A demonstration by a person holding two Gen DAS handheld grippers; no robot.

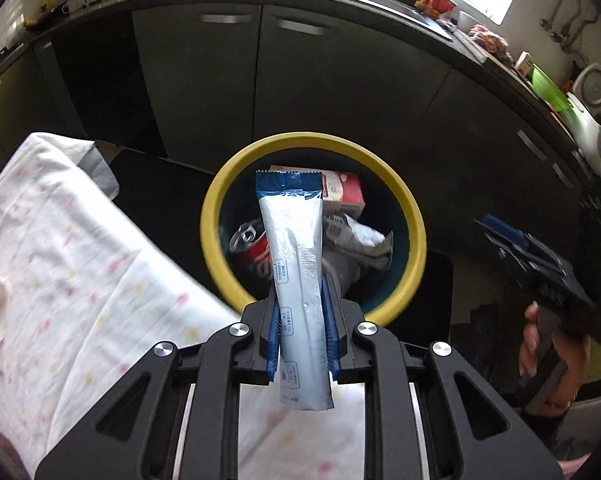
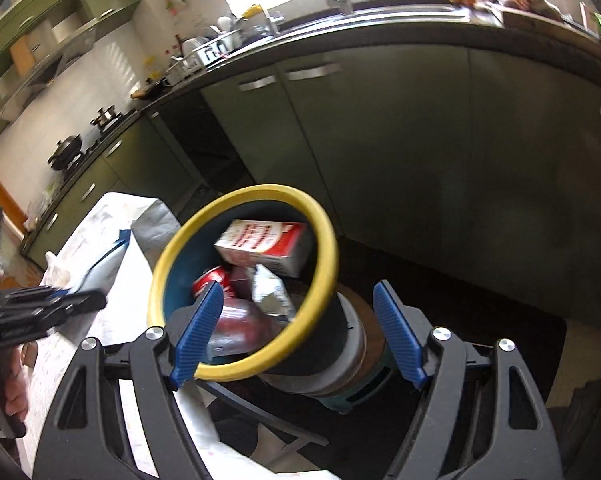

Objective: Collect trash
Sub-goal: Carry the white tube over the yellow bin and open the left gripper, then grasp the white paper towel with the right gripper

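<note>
My left gripper [image 1: 302, 312] is shut on a long white wrapper with a blue top [image 1: 296, 256] and holds it upright over the yellow-rimmed bin [image 1: 220, 208]. The bin holds a red and white carton [image 1: 342, 192], a red can [image 1: 252, 248] and a crumpled silver wrapper [image 1: 356, 240]. My right gripper [image 2: 300, 328] is open and empty, its blue fingers [image 2: 198, 332] on either side of the bin [image 2: 320, 280], just above it. The carton [image 2: 264, 244] and can [image 2: 216, 280] also show there. The left gripper with the wrapper [image 2: 100, 264] shows at the left.
A table with a white patterned cloth [image 1: 72, 264] lies left of the bin. Dark green kitchen cabinets [image 1: 300, 92] stand behind, under a cluttered black counter [image 1: 380, 8]. The bin stands on a round stool [image 2: 340, 380].
</note>
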